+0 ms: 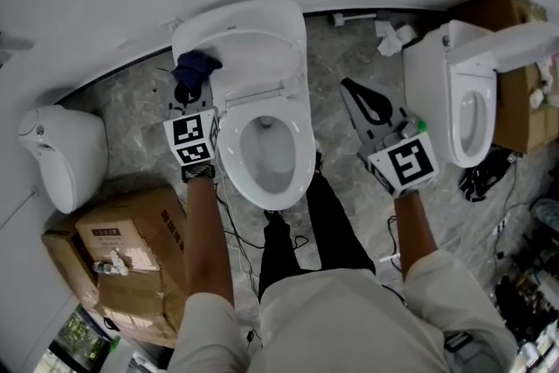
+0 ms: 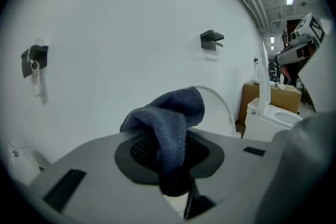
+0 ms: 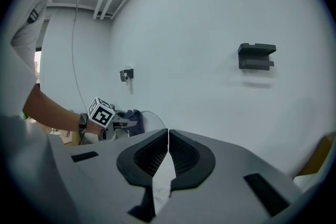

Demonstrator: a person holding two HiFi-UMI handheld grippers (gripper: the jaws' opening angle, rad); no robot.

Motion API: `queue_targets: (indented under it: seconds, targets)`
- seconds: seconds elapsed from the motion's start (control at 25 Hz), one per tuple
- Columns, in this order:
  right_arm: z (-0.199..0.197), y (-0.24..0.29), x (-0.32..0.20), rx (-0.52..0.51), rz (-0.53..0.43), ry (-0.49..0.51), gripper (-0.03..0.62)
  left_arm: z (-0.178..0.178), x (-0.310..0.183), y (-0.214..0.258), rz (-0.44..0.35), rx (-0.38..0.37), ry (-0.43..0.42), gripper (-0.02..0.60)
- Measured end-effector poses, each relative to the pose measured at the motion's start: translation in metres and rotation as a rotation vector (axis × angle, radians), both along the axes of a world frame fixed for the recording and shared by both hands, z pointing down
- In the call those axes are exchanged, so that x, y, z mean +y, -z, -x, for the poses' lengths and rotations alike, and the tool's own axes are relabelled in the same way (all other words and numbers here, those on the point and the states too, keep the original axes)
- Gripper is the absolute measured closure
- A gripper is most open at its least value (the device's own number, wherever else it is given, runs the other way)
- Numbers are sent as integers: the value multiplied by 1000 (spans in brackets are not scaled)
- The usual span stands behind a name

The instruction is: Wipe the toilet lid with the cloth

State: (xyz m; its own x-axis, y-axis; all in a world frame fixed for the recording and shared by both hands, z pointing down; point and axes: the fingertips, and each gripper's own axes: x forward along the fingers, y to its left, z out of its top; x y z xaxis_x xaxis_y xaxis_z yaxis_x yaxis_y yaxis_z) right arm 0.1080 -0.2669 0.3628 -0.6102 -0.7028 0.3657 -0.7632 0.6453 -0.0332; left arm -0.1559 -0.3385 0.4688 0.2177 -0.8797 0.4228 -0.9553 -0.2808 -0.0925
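Light clothing [image 1: 349,319] of the person is nearest, at the bottom of head view, dark trouser legs [image 1: 301,231] above it. Far left: small white toilet [image 1: 65,153] on the grey marble floor [image 1: 341,57], cardboard boxes [image 1: 122,262] just beside it. Next, left tongs [image 1: 186,92] clamped on the dark blue cloth [image 1: 197,65]. The cloth is bunched between the pads and sticks out past the tips, at the left edge of the raised toilet lid [image 1: 253,35]; can't tell if it touches the lid. Open bowl [image 1: 266,153] sits below the lid, centre. Then right tongs [image 1: 365,105] over the floor right of the bowl, pads pressed together, nothing between them. Second toilet [image 1: 463,100] further right, lid up, brown box [image 1: 524,113] behind it. White wall [image 2: 131,34] ahead of both tongs.
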Motion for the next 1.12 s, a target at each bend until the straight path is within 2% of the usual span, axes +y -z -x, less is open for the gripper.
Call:
queue_targets:
  seconds: [0.4, 0.64, 0.84, 1.0, 1.12]
  targets:
    - [-28, -32, -11, 14, 40, -18, 565, -43, -21, -2, -57, 38, 80, 495]
    - [-47, -46, -11, 20, 65, -51, 565, -105, -25, -7, -99, 62, -16, 497]
    - [-56, -58, -7, 43, 76, -65, 565, -166, -21, -29, -83, 63, -166, 495]
    - [-57, -66, -4, 42, 90, -70, 565, -192, -17, -50, -56, 64, -215, 495]
    - [-56, -71, 1, 57, 101, -64, 565, -197, -13, -62, -54, 65, -246, 497]
